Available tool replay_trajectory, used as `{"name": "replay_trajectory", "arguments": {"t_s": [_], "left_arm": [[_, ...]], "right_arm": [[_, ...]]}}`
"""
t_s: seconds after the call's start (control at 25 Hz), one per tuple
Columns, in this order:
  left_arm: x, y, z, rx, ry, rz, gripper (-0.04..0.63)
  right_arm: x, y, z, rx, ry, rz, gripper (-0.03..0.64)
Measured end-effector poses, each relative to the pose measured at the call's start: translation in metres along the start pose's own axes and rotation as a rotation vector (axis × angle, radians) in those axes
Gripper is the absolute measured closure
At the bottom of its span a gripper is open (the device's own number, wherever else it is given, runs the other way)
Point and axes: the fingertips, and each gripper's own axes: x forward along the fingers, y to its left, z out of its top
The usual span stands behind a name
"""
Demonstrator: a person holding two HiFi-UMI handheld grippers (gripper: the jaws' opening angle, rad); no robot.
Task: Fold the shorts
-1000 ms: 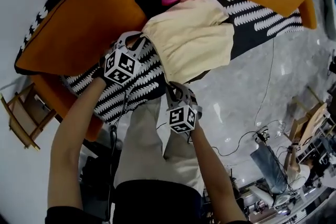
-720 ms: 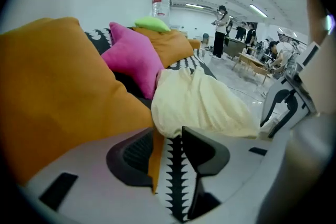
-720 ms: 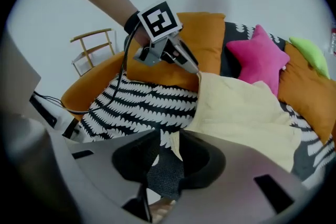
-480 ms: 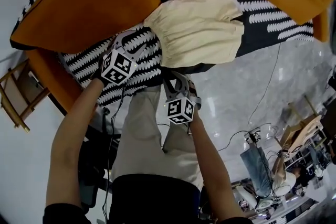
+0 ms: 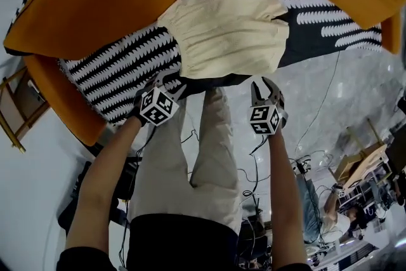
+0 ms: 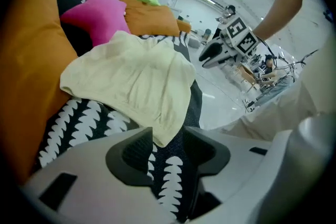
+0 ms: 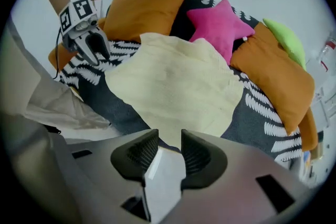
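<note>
At the near edge of the black-and-white bedspread (image 5: 120, 73), left gripper (image 5: 172, 80) and right gripper (image 5: 263, 85) show narrow, just-opened, empty jaws; cream fabric shorts (image 5: 225, 28) lie beyond.

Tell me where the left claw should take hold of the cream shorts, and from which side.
Probably the near corner of the cream shorts, lying on the patterned cover just ahead of the open left claw. Come in from the cover's near edge: that corner is a thin, free flap pointing at the claw.
</note>
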Motion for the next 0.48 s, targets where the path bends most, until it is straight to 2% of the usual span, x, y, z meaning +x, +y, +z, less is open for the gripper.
{"name": "replay_trajectory", "arguments": {"t_s": [0.24,0.36,0.44,0.48], "left_arm": [[0.04,-0.007,-0.013,-0.058,0.078,0.031,0.423],[0.055,-0.003,-0.011,-0.086,0.091,0.072,0.434],[0.055,0.006,-0.01,-0.121,0.088,0.108,0.522],[0.052,0.009,-0.008,-0.134,0.087,0.116,0.526]], "right_arm": [[0.036,-0.049,-0.054,-0.058,0.125,-0.051,0.439],[0.053,-0.056,-0.073,-0.154,0.163,-0.031,0.443],[0.063,-0.057,-0.075,-0.21,0.175,-0.035,0.448],[0.067,-0.058,-0.075,-0.23,0.177,-0.043,0.451]]}}
